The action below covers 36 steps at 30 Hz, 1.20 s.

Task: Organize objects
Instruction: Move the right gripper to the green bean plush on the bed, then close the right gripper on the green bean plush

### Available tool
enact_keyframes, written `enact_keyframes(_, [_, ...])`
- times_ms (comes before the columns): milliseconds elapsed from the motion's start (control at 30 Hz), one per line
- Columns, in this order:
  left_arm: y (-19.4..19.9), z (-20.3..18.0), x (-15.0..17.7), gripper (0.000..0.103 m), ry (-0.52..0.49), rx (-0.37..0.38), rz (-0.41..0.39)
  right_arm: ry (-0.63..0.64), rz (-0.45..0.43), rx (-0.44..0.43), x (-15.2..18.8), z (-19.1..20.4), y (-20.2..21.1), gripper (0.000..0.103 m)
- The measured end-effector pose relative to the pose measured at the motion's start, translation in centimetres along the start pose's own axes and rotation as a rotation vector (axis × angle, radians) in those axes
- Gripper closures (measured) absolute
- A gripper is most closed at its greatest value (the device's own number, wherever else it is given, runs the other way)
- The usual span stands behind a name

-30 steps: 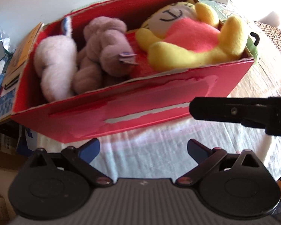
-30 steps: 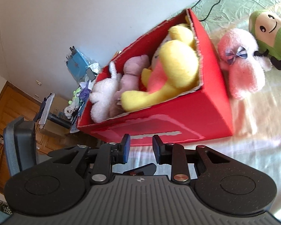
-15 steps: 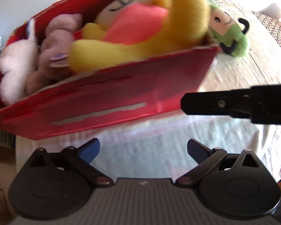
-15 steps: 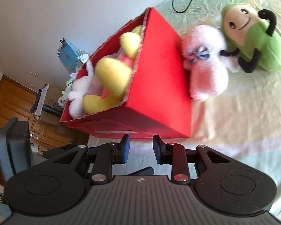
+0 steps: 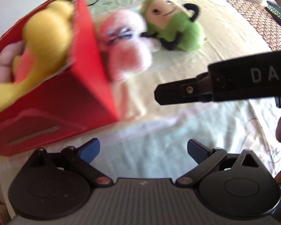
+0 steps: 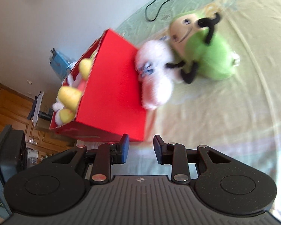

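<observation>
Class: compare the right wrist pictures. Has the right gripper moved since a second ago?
Yes. Against the red box, which sits on the bed, the right gripper has swung rightward toward the pink plush and green plush; the box has slid left in view.

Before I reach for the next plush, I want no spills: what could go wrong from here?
The pink fluffy plush lies against the end wall of the red cardboard box, so pulling it may drag or tip the box. The green pea-shaped plush touches the pink one and may come along. The yellow bear plush sits above the rim and could tumble out.
</observation>
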<state>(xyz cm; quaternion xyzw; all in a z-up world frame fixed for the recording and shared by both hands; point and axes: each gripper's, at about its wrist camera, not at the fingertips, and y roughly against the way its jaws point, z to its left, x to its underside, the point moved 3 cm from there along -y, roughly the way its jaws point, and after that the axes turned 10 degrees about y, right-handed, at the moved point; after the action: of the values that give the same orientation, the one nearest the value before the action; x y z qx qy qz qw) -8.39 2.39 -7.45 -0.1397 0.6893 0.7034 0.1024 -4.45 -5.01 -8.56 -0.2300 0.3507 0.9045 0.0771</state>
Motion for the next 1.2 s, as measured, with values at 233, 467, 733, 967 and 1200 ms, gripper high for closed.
enact_keyframes(233, [-0.4,-3.3,-0.7,0.003,-0.031,0.044,-0.025,-0.052,-0.051,0.033,-1.2,-4.3,2.9,0.07])
enact_keyframes(467, [-0.9,-5.2,-3.1,0.003,-0.013,0.142,-0.078,-0.089,-0.119,0.064,-2.4,-7.4,5.0,0.069])
enact_keyframes(733, [-1.6,-6.0,-5.5,0.003,-0.006,0.194,-0.176,-0.084,-0.216,0.089,-5.5,-8.4,5.4,0.062])
enact_keyframes(967, [-1.9,-4.7,-9.3,0.001,0.027,0.212,-0.197,-0.064,-0.232,0.108,-8.7,-8.8,4.1,0.059])
enact_keyframes(1200, [-4.7,-4.1,-11.8,0.001,0.054,0.275,-0.139,-0.083,-0.183,0.11,-10.0,-9.5,1.7,0.059])
